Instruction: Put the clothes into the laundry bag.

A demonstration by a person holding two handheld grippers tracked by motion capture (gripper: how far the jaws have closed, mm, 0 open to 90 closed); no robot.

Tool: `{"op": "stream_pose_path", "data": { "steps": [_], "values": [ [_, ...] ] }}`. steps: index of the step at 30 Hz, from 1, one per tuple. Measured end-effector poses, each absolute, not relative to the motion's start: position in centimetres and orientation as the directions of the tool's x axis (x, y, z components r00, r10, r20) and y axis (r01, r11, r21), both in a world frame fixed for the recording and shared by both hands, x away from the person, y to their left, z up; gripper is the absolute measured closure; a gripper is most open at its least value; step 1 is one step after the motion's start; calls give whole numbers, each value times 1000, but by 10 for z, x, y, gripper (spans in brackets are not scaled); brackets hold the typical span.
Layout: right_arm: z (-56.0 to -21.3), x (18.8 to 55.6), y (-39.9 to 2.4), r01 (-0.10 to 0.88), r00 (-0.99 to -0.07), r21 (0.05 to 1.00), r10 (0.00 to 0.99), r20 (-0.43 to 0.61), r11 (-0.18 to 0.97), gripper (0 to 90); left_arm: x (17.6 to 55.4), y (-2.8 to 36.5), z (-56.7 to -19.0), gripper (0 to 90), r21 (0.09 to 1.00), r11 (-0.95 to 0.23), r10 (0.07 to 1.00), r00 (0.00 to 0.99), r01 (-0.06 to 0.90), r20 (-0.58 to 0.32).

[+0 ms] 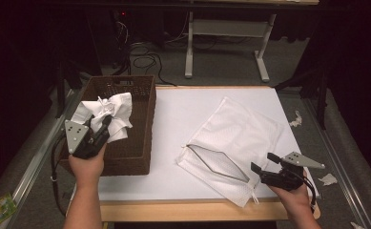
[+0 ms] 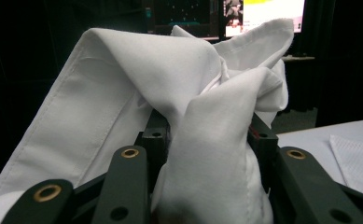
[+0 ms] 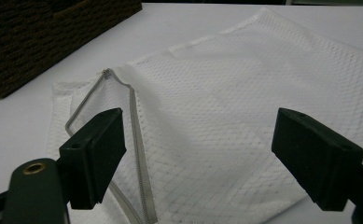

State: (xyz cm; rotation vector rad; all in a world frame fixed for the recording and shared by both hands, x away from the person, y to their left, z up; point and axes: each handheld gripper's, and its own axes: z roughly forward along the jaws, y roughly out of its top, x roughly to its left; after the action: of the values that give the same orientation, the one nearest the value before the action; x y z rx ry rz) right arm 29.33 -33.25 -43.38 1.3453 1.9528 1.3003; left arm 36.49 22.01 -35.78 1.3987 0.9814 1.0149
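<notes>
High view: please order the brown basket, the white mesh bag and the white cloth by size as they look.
1. white mesh bag, slightly ahead of
2. brown basket; nearly alike.
3. white cloth, clearly smallest.

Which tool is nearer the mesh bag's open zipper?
Right. The right tool hovers open just off the mesh bag, by the near end of its zipper. The left tool is over the basket across the table, clamped on white cloth.

Crumpled white cloth (image 1: 110, 114) over brown basket (image 1: 140, 143); unzipped white mesh bag (image 1: 231, 138) flat on table
</notes>
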Motion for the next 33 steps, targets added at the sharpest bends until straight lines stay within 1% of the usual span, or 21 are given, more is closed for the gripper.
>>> {"op": "stream_pose_path", "data": {
  "steps": [3,10,12,17,26,33],
  "values": [
    [-435,294,-332,486,-433,869,889,150,90,182,362,218,-355,614,998,-65,958,278,-10,65],
    [-437,294,-333,491,-429,866,890,153,88,182,353,210,-345,614,996,-72,955,284,-61,87],
    [-437,294,-333,492,-428,866,891,152,89,182,350,205,-342,614,992,-94,952,284,-80,113],
    [-438,295,-332,493,-432,865,889,151,93,182,343,194,-335,612,990,-91,940,318,-108,121],
    [-438,295,-332,492,-434,865,888,149,96,182,335,172,-329,604,994,-33,898,434,-106,76],
    [-438,295,-332,491,-435,866,889,145,99,183,328,148,-328,604,993,-43,859,503,-107,92]
  ]
}}
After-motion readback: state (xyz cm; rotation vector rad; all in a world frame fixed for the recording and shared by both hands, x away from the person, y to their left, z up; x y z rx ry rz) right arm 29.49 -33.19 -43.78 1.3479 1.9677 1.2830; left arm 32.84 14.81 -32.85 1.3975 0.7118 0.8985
